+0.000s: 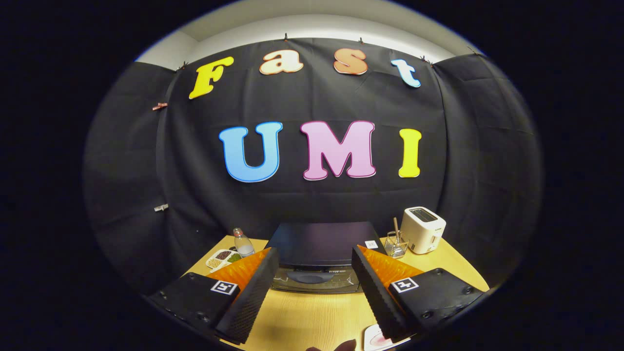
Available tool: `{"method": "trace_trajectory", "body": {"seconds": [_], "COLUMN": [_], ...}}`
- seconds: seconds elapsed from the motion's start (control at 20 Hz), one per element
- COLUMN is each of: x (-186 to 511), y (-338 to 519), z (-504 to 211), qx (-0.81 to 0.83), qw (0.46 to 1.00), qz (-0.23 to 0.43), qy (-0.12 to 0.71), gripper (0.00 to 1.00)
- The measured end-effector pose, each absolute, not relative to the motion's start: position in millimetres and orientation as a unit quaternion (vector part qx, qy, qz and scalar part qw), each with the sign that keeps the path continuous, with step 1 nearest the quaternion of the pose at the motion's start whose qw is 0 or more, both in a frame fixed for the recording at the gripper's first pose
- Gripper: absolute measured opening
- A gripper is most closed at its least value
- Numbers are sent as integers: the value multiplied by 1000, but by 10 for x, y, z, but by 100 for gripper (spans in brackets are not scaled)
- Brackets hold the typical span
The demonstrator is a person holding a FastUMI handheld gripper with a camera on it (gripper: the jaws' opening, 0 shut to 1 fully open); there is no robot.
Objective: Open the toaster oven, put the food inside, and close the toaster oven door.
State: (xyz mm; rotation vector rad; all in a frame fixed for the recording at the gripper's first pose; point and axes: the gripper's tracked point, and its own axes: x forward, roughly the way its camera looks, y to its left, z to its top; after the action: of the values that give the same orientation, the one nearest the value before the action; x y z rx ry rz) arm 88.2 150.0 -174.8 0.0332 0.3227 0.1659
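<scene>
The black toaster oven (319, 256) stands on the wooden table (312, 317) just ahead of my fingers, seen from above its top, with its glass door shut and facing me. My gripper (314, 273) is open, held above the table, nothing between its fingers. The oven's front shows in the gap between the two fingers. A white plate (375, 339) with something pink on it lies on the table beneath the right finger, mostly hidden by it.
A white pop-up toaster (423, 229) and a small wire holder (396, 245) with a wooden stick stand right of the oven. A clear water bottle (243, 243) and a white divided dish (222, 257) of beans sit to its left.
</scene>
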Motion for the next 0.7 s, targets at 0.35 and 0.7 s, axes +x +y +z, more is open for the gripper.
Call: {"method": "trace_trajectory", "body": {"seconds": [0.35, 0.7], "x": [1386, 1713], "y": [1776, 1828], "z": [-2628, -3315], "qx": [13, 8], "qw": [969, 955], "qz": [82, 61], "qy": [231, 289], "gripper": [98, 99]}}
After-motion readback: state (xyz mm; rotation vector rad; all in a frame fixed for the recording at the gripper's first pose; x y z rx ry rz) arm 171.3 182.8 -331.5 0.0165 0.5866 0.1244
